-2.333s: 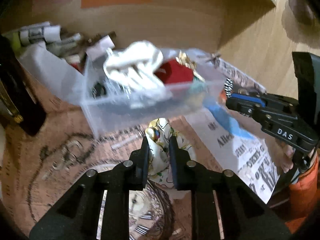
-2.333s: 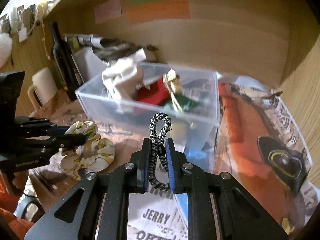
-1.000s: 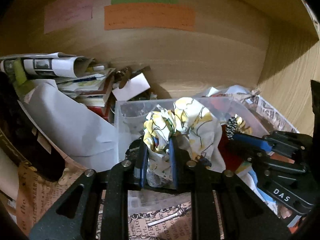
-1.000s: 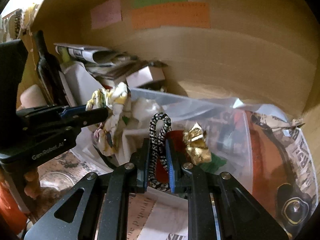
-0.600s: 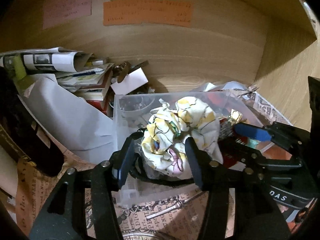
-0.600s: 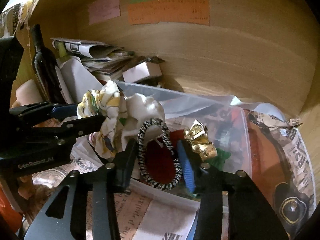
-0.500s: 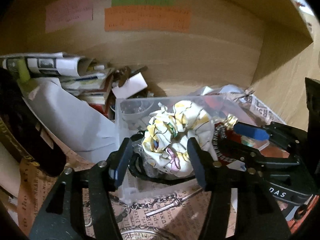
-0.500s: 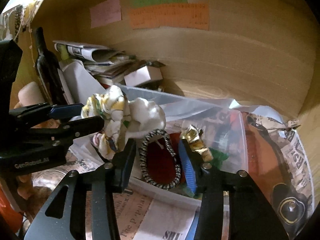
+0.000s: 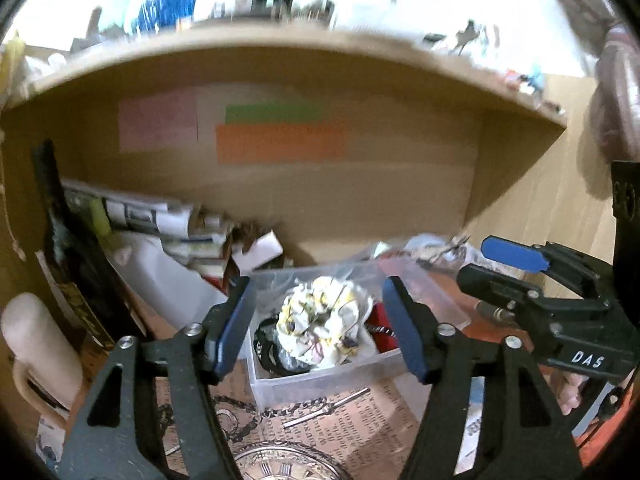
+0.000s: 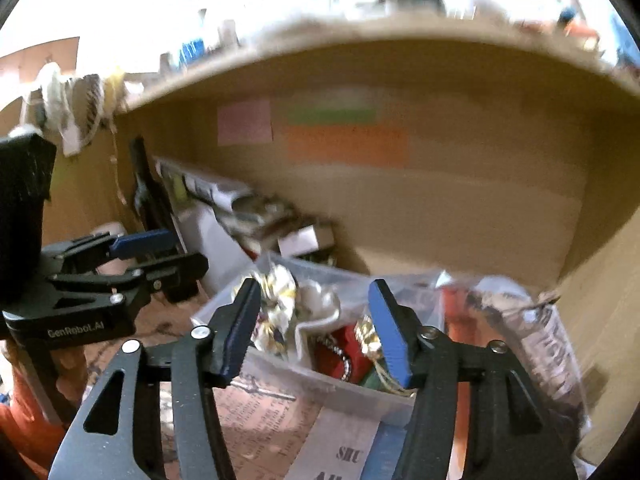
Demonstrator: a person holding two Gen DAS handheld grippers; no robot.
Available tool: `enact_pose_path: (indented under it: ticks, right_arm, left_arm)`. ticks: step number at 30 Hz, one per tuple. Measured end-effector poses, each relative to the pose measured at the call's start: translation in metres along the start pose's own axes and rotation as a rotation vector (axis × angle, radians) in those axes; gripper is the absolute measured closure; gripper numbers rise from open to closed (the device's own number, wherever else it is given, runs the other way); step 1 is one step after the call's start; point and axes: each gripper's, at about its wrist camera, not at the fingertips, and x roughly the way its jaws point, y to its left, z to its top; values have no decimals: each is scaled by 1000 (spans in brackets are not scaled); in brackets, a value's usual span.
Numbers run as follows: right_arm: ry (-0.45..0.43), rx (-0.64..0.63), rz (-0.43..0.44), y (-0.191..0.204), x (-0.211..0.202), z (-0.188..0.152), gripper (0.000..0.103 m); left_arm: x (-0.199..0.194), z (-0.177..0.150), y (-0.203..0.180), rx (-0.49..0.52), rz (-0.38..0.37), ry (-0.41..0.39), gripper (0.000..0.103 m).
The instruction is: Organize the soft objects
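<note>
Yellow and white scrunchie (image 9: 320,326) lies in the clear plastic box (image 9: 320,380), with the black-and-white hair band (image 10: 342,358) beside it. Left tool (image 9: 318,326) and right tool (image 10: 316,328) are both wide apart and hold nothing. No soft things show outside the box, so the job looks almost done.

We see open air above the clear plastic storage box (image 9: 320,376), and both spread-jawed tools hang there: the left hand-held gripper (image 9: 320,330) and the right hand-held gripper (image 10: 316,328), each empty. The box is nearly filled by a yellow-and-white patterned fabric scrunchie (image 9: 320,320), leaving little room inside. To its left, a stack of rolled newspapers and folded papers (image 9: 160,220) and a tall dark glass bottle (image 9: 68,264) block that side. The wooden back panel (image 9: 360,200) closes the rear, and the wooden shelf board (image 9: 280,46) caps the space overhead. The newspaper-covered tabletop (image 9: 360,432) in front is free.
</note>
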Motion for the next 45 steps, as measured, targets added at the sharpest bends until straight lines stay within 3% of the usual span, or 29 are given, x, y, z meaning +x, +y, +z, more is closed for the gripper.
enact_pose_path:
  ticks: [6, 11, 15, 21, 23, 25, 45]
  right_arm:
    - [-96, 11, -2, 5, -33, 9, 47]
    - [-152, 14, -17, 10, -53, 10, 33]
    - [-184, 22, -24, 15, -63, 11, 24]
    - [-200, 33, -34, 16, -73, 8, 17]
    - [-205, 37, -40, 16, -75, 6, 6]
    - [-214, 37, -46, 16, -77, 4, 3]
    - [-225, 39, -51, 15, -82, 3, 1]
  left_arm:
    - [-39, 7, -7, 8, 2, -93, 26]
    - [-65, 9, -11, 13, 21, -164, 9]
    - [-74, 8, -12, 14, 29, -191, 3]
    - [-81, 6, -14, 10, 23, -196, 1]
    - [-82, 5, -14, 10, 28, -197, 0]
    - [-82, 4, -14, 7, 30, -195, 0]
    - [-80, 2, -16, -3, 36, -190, 0]
